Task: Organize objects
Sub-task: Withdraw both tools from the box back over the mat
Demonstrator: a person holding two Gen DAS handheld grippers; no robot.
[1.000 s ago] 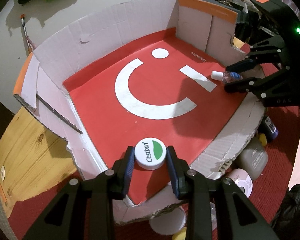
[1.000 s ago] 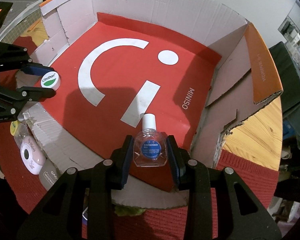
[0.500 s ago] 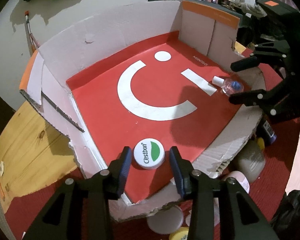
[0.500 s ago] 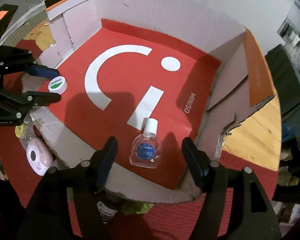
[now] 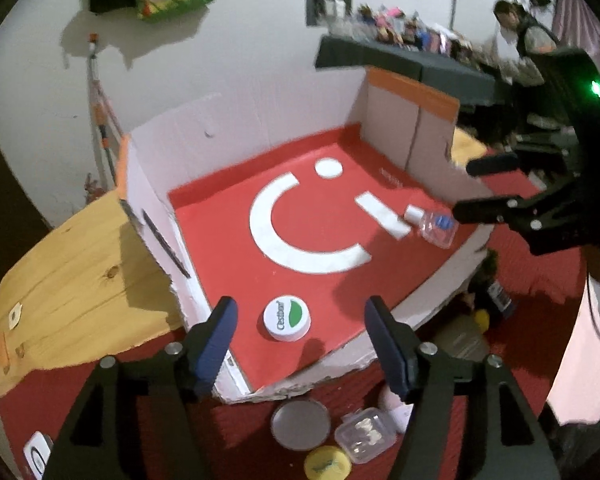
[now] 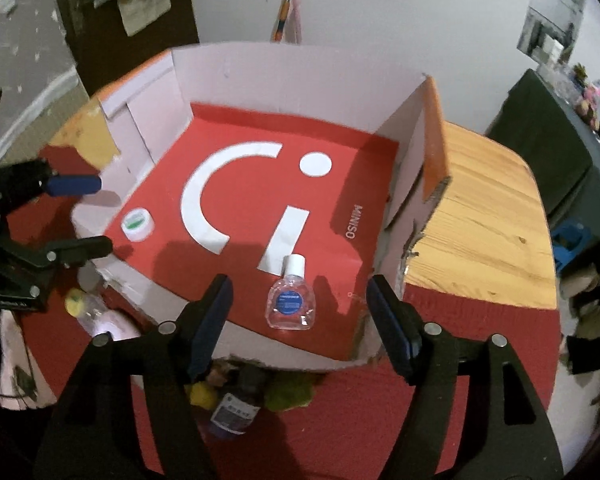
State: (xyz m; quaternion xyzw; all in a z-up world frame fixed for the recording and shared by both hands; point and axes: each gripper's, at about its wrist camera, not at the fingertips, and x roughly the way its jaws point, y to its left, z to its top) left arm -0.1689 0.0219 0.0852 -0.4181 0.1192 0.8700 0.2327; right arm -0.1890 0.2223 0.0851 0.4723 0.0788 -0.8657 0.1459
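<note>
A small white jar with a green-and-white lid [image 5: 286, 318] [image 6: 137, 223] sits on the red floor of an open cardboard box [image 5: 240, 128] [image 6: 280, 76], near its low front edge. My left gripper [image 5: 300, 304] [image 6: 88, 216] hovers above the jar, jaws opening, pads clear of it. A clear eye-drop bottle with a white cap and blue label [image 6: 290, 300] [image 5: 436, 226] lies flat on the same floor. My right gripper [image 6: 298, 286] [image 5: 472, 188] hangs over the bottle, jaws opening and not touching it.
The box rests on a wooden table [image 5: 72, 280] [image 6: 480, 220] partly covered by red cloth. In front of the box lie a round grey tin [image 5: 300, 424], a clear plastic case [image 5: 364, 438], a yellow cap [image 5: 327, 464] and a dark bottle [image 6: 234, 408]. A person [image 5: 520, 28] stands far back.
Both grippers have let go and spread wide, then risen and drawn back from the box. The jar and the eye-drop bottle stay lying on the red floor.
</note>
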